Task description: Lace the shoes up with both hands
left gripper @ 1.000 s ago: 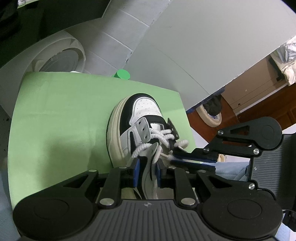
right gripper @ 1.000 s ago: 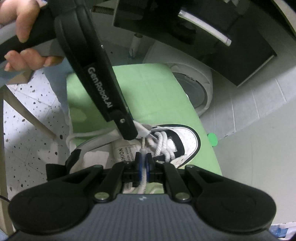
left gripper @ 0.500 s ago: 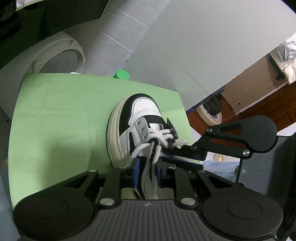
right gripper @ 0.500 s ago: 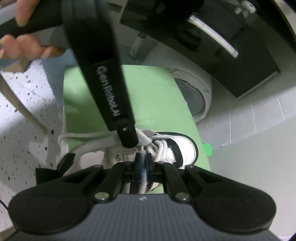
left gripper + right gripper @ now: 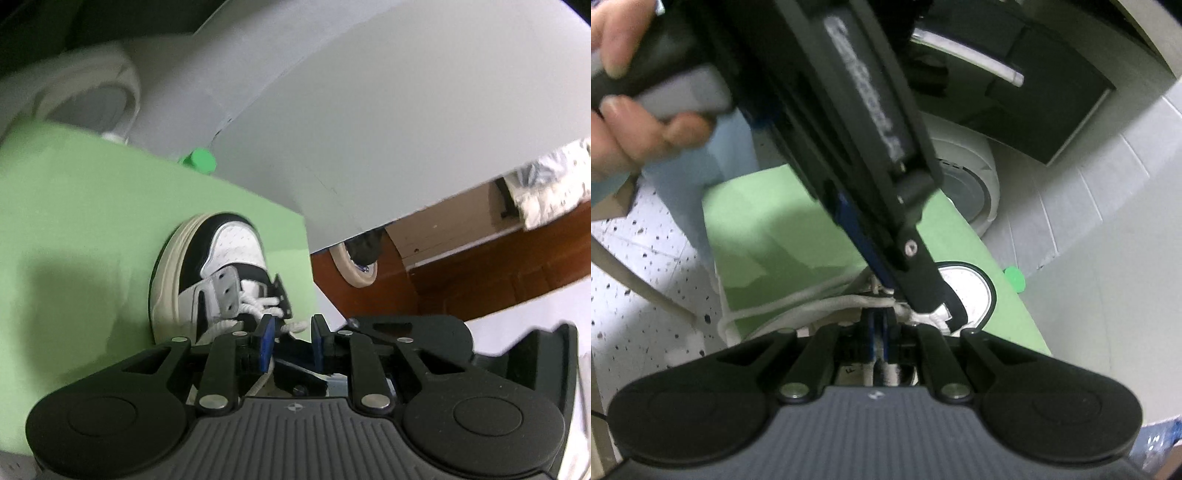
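A black-and-white sneaker [image 5: 221,258] lies on a green board [image 5: 74,221], toe pointing away. My left gripper [image 5: 291,332] hovers over the laced throat with its blue pads apart. A white lace end [image 5: 295,326] crosses the gap, and neither pad presses on it. In the right wrist view the left gripper [image 5: 923,299] slants down from the upper left onto the lacing, hiding most of the sneaker [image 5: 964,291]. My right gripper [image 5: 877,332] is shut on a white lace [image 5: 820,306], which trails left in a loop. The right gripper's black frame [image 5: 406,328] sits close behind the left pads.
A white round appliance [image 5: 964,184] stands past the board's far end, and a green cap [image 5: 197,160] sits by the grey wall panel [image 5: 369,129]. A tape roll [image 5: 354,266] lies on brown flooring. The person's hand [image 5: 628,110] grips the left handle above speckled floor [image 5: 635,295].
The left gripper has rolled and dipped, and the grey shoe flap earlier between its pads no longer shows there. It looms larger in the right wrist view. The right gripper keeps its lace.
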`<action>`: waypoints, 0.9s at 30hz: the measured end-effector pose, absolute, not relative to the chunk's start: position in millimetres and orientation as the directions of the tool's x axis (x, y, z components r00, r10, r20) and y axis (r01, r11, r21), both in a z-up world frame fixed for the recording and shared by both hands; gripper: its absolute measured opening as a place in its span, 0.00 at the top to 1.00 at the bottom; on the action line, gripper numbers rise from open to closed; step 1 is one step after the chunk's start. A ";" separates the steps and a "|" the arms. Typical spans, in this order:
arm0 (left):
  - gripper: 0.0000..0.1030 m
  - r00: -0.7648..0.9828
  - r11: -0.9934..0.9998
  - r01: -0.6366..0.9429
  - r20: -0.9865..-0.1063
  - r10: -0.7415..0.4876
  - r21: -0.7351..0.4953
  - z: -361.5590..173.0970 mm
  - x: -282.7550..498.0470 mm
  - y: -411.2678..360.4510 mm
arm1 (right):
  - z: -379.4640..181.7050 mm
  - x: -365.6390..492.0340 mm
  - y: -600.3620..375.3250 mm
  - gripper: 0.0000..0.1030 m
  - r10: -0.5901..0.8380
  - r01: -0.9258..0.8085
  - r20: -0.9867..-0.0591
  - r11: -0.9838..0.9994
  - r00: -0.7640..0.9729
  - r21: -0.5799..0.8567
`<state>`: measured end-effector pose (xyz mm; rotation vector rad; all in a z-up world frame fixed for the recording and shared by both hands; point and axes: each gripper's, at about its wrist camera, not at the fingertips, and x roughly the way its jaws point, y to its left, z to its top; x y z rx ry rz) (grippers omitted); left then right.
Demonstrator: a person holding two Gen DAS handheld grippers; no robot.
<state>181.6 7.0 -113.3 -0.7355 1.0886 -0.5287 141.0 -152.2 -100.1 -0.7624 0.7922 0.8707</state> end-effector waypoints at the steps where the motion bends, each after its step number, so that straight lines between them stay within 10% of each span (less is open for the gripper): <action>1: 0.84 0.378 0.646 -0.010 -0.601 -0.704 -0.763 -118.9 184.0 9.3 | -100.2 141.5 -152.8 0.95 0.359 -0.864 -0.837 0.445 0.414 -0.236; 27: 0.92 0.370 0.587 -0.187 -0.610 -0.701 -0.788 -142.5 185.9 25.7 | -104.2 136.9 -159.2 0.95 0.382 -0.805 -0.801 0.559 0.462 -0.198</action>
